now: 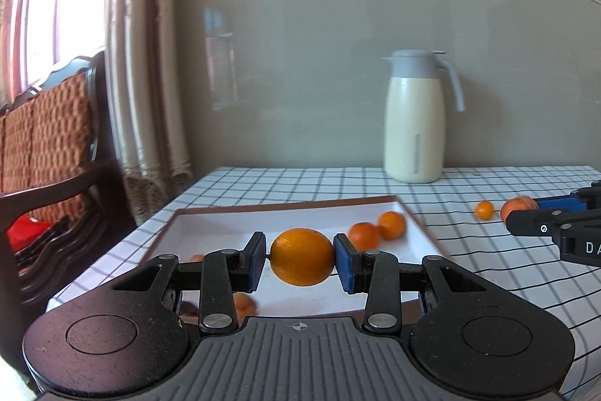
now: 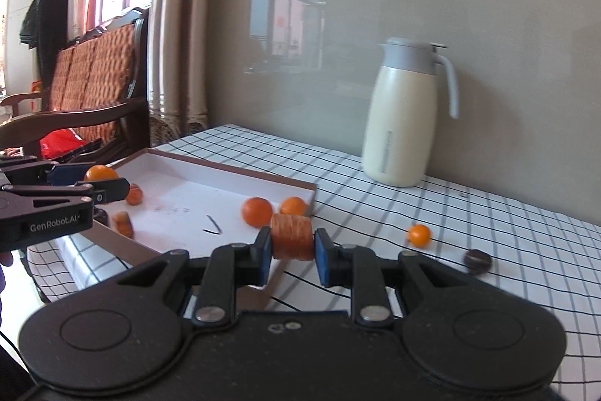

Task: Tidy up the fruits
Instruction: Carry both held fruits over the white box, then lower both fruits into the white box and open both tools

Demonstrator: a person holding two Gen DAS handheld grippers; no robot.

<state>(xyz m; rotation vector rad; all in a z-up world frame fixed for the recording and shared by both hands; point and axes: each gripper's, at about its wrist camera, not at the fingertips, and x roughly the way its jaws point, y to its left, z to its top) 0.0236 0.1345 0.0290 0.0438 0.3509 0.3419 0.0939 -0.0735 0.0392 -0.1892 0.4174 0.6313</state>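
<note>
My left gripper (image 1: 302, 256) is shut on a large orange (image 1: 302, 256) and holds it above the white tray (image 1: 210, 228). My right gripper (image 2: 292, 248) is shut on a ribbed orange fruit (image 2: 292, 237), just over the tray's near right corner (image 2: 274, 282). Two small oranges (image 2: 256, 211) (image 2: 293, 205) lie in the tray's far right corner. Two more orange pieces (image 2: 134, 195) (image 2: 124, 223) lie at its left side. A small orange (image 2: 419, 235) and a dark round fruit (image 2: 477, 261) lie on the checked tablecloth to the right.
A cream jug with a grey lid (image 2: 402, 115) stands at the back of the table by the wall. A wooden bench with orange cushions (image 2: 94, 74) and a curtain (image 2: 176, 25) are to the left. The table's left edge (image 1: 112, 250) runs beside the tray.
</note>
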